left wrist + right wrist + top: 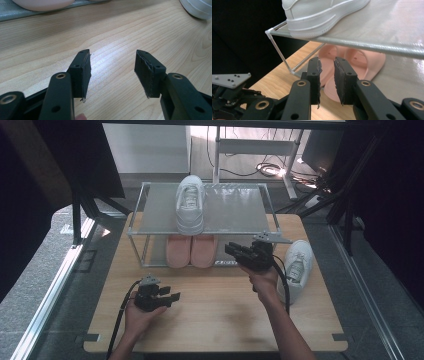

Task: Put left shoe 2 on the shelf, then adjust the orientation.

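Observation:
A wire shoe rack [235, 210] stands at the back of the wooden table [215, 320]. One white sneaker [190, 205] lies on its top shelf, heel toward me, and a pair of pink slippers [191, 251] sits on the lower shelf. Its mate, a second white sneaker [298, 262], lies on the table to the right of the rack. My right gripper [231, 250] hovers in front of the rack, pointing left toward the slippers [362, 60]; its jaws [327, 63] stand a narrow gap apart with nothing between them. My left gripper [171, 293] rests low at front left, open and empty [112, 62].
The rack's top shelf [387, 30] overhangs the slippers, with the sneaker's heel [317, 17] at its front edge. Bare tabletop spreads before the left gripper, bounded by a slipper toe [42, 3] and the loose sneaker's sole [197, 8]. Dark frame posts flank the table.

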Available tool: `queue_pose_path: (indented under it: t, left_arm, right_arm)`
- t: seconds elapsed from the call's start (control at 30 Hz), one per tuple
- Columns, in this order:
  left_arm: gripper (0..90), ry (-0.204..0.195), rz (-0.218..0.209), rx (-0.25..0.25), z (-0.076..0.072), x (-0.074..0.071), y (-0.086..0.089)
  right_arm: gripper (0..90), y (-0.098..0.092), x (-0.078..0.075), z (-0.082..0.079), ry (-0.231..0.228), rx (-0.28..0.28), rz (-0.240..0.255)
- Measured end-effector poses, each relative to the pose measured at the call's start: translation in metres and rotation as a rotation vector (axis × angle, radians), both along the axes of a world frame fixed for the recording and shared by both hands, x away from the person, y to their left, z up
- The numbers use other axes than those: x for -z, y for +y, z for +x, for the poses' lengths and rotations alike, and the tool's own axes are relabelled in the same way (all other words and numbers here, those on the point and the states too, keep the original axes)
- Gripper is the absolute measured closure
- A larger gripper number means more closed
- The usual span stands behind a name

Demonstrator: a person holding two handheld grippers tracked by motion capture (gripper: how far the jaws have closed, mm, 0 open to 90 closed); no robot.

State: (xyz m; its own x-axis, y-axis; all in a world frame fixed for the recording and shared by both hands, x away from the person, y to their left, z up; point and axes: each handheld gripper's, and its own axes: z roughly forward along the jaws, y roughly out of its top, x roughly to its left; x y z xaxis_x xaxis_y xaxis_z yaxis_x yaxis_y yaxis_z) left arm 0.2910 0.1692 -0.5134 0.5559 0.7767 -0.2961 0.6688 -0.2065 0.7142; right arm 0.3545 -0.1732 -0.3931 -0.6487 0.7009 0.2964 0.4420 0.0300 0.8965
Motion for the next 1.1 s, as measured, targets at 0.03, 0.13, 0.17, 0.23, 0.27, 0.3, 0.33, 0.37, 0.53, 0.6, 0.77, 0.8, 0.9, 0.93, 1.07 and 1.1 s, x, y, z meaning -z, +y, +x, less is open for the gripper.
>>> queue_pose_path:
  t: [0.03,0.13,0.17,0.23,0.27,0.3,0.33,0.37,0.53,0.6,0.77,0.8,0.9,0.93,1.07,1.1]
  left_arm:
    - [47.7,0.0,0.0,0.0,0.0,0.0,0.0]
    - [47.6,0.0,0.001,0.0,0.0,0.0,0.0]
    - [47.6,-0.001,0.001,-0.001,0.0,0.0,0.0]
    - [47.6,-0.001,0.001,-0.001,0.0,0.0,0.0]
    - [47.6,0.0,0.002,-0.001,0.0,0.0,0.0]
    - [47.6,-0.001,0.004,-0.001,-0.001,0.0,0.0]
    - [47.6,-0.003,0.002,0.0,-0.001,0.0,0.0]
    - [47.5,-0.004,0.0,-0.001,-0.001,0.0,0.0]
    - [47.5,-0.006,0.001,-0.005,-0.002,-0.001,0.0]
    - [47.5,-0.003,0.002,-0.007,-0.002,0.0,-0.001]
    - [47.4,-0.002,0.007,0.001,-0.001,0.0,-0.002]
    - [47.4,-0.002,0.008,0.001,-0.001,0.0,-0.002]
    - [47.4,-0.003,0.008,0.001,-0.001,0.0,-0.002]
    - [47.3,-0.002,0.008,0.001,-0.002,0.0,-0.003]
    - [47.3,0.0,0.009,0.004,-0.002,0.001,-0.003]
    - [47.3,0.0,0.01,0.004,-0.002,0.001,-0.003]
  right_arm:
    - [74.0,-0.002,0.002,-0.001,0.001,0.001,0.003]
    - [73.3,-0.006,0.006,-0.006,-0.001,0.005,-0.001]
    - [73.3,-0.008,0.008,-0.008,-0.002,0.006,0.001]
    - [73.3,-0.011,0.013,-0.013,-0.001,0.004,0.001]
    - [73.2,-0.012,0.015,-0.015,-0.001,0.004,-0.003]
    - [73.2,-0.013,0.017,-0.018,-0.003,0.005,-0.01]
    - [73.1,-0.014,0.019,-0.019,-0.004,0.006,-0.015]
    - [72.9,-0.016,0.021,-0.022,-0.004,0.009,-0.022]
    - [72.7,-0.025,0.033,-0.033,-0.005,0.025,-0.045]
    - [72.6,-0.029,0.038,-0.036,0.0,0.033,-0.05]
    - [73.0,-0.04,0.049,-0.042,0.015,0.055,-0.064]
    - [73.1,-0.042,0.051,-0.043,0.019,0.06,-0.066]
    - [73.5,-0.048,0.059,-0.047,0.031,0.078,-0.077]
    - [73.8,-0.05,0.062,-0.048,0.037,0.083,-0.081]
    - [75.7,-0.058,0.073,-0.051,0.059,0.105,-0.107]
    - [76.6,-0.06,0.075,-0.052,0.063,0.11,-0.123]
